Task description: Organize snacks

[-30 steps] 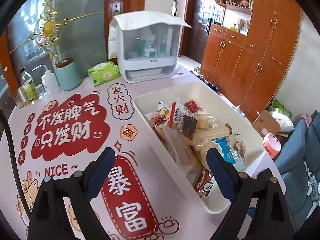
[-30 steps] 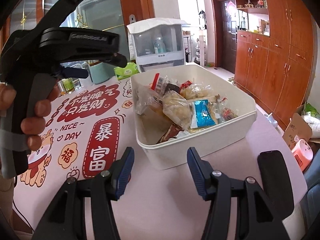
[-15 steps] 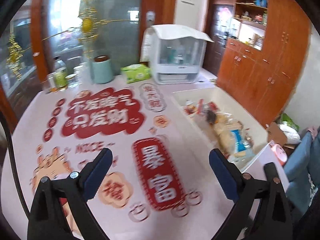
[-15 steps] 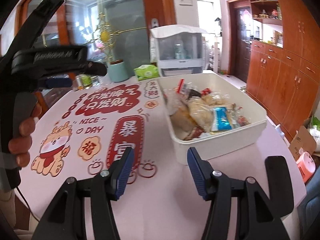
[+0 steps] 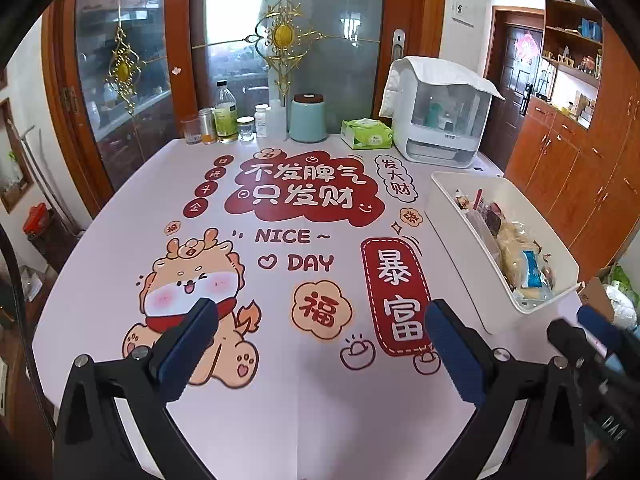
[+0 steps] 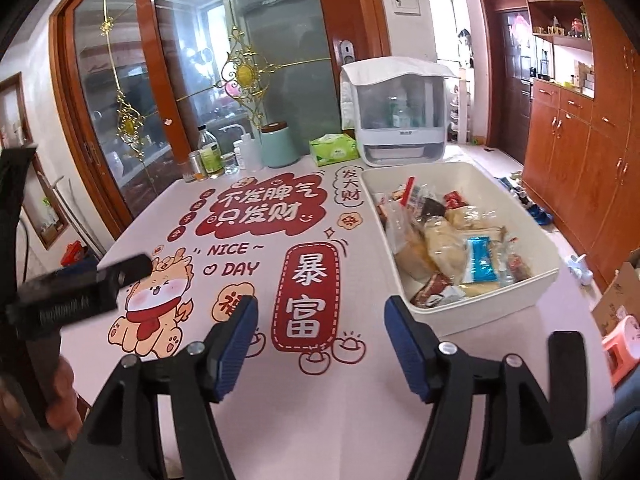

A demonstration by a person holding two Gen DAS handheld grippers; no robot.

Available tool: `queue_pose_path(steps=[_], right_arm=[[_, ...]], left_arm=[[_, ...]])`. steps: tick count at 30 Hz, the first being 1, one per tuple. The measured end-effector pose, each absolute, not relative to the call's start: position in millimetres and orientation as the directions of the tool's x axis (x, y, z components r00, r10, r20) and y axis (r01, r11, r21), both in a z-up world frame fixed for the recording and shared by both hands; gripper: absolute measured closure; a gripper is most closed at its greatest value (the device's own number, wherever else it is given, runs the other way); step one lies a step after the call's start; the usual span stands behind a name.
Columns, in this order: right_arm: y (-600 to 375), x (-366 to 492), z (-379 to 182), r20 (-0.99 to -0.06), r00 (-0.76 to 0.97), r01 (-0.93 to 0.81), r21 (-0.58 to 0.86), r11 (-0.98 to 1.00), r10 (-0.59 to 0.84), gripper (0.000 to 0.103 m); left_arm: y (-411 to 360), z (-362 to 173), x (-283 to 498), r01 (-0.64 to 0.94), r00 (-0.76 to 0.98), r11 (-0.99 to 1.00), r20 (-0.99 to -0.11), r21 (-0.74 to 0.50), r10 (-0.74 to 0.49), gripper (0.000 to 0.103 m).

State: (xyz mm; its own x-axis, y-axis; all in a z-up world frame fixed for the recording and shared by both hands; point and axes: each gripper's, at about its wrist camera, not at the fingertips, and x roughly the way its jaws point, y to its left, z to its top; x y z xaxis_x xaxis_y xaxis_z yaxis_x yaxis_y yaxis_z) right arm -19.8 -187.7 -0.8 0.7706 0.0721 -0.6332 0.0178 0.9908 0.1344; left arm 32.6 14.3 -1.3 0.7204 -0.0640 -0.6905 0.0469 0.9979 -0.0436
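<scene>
Far left of the right wrist view: a hand (image 6: 60, 396), blurred, wrapped around the black handle of the left claw (image 5: 316, 344). From its own camera, that claw wide apart and opening further, blue pads (image 5: 188, 344) clear of everything, nothing between them, hanging over the cartoon dragon print and the round red-and-peach badge on the bench (image 5: 280, 408).

Along the far edge of the bench, left to right: a cluster of small bottles and jars (image 5: 224, 124), a mint-green canister with a dark lid (image 5: 307, 118), a green tissue pack (image 5: 366, 134), then a white countertop cabinet with a clear front (image 5: 438, 116).

Across the middle: a pale pink cloth printed with red Chinese characters and "NICE ~ DAY".

Next, the right claw (image 6: 320, 344), about half spread and opening, empty, poised above the near part of the bench between the red vertical banner print and the near corner of the bin.

Right side of the bench: a white rectangular bin (image 6: 480, 312), standing flat, well clear of both claws. Inside it the snacks (image 6: 452, 240), a loose heap of clear-wrapped pastries, a blue packet, red and brown wrappers, piled toward the near half.

Beyond the bench on the right: wooden cupboards (image 6: 572, 148).
</scene>
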Motion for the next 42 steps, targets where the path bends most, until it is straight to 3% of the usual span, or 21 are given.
queue_pose_path(steps=[9,13,42], right_arm=[[-195.9,-39.8,24.9,-0.635,0.772,0.064,0.105,0.992,0.017,0.026],[-197.1,-44.1,26.7,-0.633,0.774,0.073,0.088,0.993,-0.001,0.026],[-196.5,-43.5,28.6,-0.651,0.759,0.079,0.077,0.994,-0.010,0.024]], left_arm=[[-17.0,5.6,8.9,0.058,0.709,0.998,-0.703,-0.022,-0.057,0.000],[-25.9,7.1,1.8,0.070,0.717,0.997,-0.696,0.021,-0.036,0.000],[-31.2,9.8,0.7,0.114,0.700,0.993,-0.710,0.005,-0.077,0.000]])
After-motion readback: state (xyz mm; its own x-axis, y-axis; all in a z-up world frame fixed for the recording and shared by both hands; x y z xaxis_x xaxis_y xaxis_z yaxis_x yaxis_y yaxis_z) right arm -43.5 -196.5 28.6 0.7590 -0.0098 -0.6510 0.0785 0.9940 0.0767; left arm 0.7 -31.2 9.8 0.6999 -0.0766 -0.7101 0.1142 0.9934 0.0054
